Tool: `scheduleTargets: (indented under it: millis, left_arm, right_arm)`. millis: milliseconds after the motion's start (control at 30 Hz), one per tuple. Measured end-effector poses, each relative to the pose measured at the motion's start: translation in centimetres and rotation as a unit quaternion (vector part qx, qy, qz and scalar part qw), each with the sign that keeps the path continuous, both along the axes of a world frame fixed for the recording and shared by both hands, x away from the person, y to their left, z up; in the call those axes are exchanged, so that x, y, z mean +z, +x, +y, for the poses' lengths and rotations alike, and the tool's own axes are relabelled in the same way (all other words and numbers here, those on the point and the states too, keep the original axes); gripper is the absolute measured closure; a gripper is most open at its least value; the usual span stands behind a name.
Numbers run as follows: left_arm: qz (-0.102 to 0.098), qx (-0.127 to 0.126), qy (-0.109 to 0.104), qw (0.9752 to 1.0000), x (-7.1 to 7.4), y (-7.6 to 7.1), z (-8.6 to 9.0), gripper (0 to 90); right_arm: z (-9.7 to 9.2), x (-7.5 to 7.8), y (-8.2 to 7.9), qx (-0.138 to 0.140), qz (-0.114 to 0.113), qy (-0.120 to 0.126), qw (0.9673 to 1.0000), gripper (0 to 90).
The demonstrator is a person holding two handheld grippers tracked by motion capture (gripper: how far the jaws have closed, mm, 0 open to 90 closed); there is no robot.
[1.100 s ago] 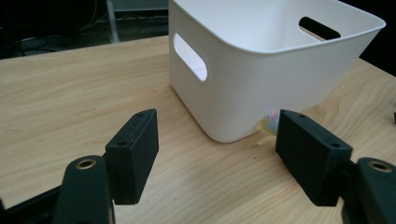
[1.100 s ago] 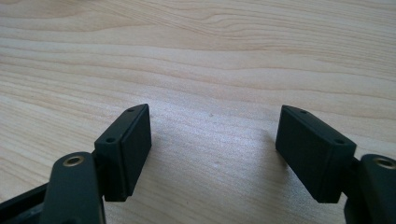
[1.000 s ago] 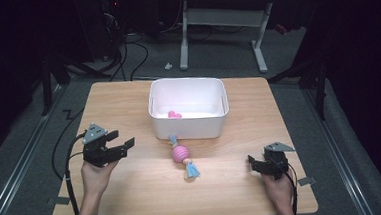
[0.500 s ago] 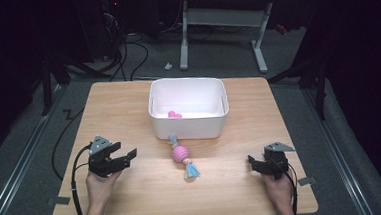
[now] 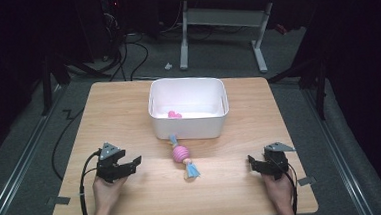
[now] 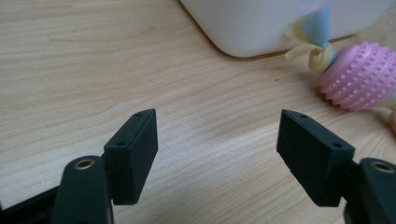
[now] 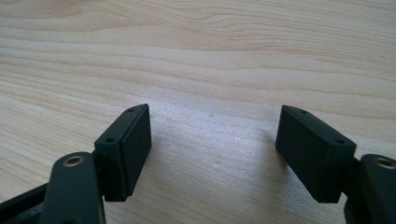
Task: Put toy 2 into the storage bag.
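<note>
A pink ribbed ball toy (image 5: 181, 154) with blue and yellow cloth tails lies on the wooden table (image 5: 129, 121) just in front of a white bin (image 5: 189, 125). The same toy (image 6: 359, 77) sits at the right edge of the left gripper view, beside the bin's corner (image 6: 261, 28). A small pink thing (image 5: 174, 114) rests inside the bin. My left gripper (image 5: 134, 162) sits low at the table's front left, open, nothing between its jaws (image 6: 217, 149). My right gripper (image 5: 252, 162) rests at the front right, open over bare wood (image 7: 215, 149).
Cables trail from both grippers off the table's front edge. Beyond the table stand a desk frame's white legs (image 5: 260, 48) and dark floor cables (image 5: 125, 51). Bare wood lies between the two grippers.
My left gripper has come down and toward the front edge of the table, staying open. The right gripper, the toy and the bin have not moved.
</note>
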State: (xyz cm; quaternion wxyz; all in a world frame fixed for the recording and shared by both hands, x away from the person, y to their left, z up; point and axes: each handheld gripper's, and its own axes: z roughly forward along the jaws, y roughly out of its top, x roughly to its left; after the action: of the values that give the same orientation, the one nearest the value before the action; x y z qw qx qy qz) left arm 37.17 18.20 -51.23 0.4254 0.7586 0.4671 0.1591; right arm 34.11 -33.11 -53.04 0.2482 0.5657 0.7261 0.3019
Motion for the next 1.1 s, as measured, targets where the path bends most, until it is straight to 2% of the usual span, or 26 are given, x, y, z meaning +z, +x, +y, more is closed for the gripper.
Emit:
scheduleTargets:
  millis: [300,600,800,833,1000,1100]
  left_arm:
    - [0.013,0.004,0.024,0.9996,-1.3,0.3,-0.6,29.4]
    - [0.019,0.012,0.059,0.998,-2.2,0.6,-1.1,29.3]
    - [0.008,0.017,0.073,0.9971,-2.4,0.6,-1.3,29.4]
    - [0.004,0.018,0.088,0.996,-2.4,0.6,-1.6,29.3]
    - [0.008,0.024,0.09,0.9957,-2.4,0.6,-1.7,26.3]
    - [0.007,0.027,0.09,0.9955,-2.4,0.6,-1.7,24.7]
  right_arm:
    - [0.0,0.0,0.0,0.0,0.0,0.0,1.0,26.9]
    - [0.0,0.0,0.0,0.0,0.0,0.0,1.0,26.9]
    - [0.0,0.0,0.1,0.001,0.001,0.0,1.0,25.7]
    - [0.1,0.0,0.0,0.002,0.001,0.001,1.0,25.7]
    - [0.1,0.1,-0.1,0.008,0.006,0.001,0.9999,27.7]
    - [0.7,0.4,-0.4,0.023,0.001,0.012,0.9997,28.8]
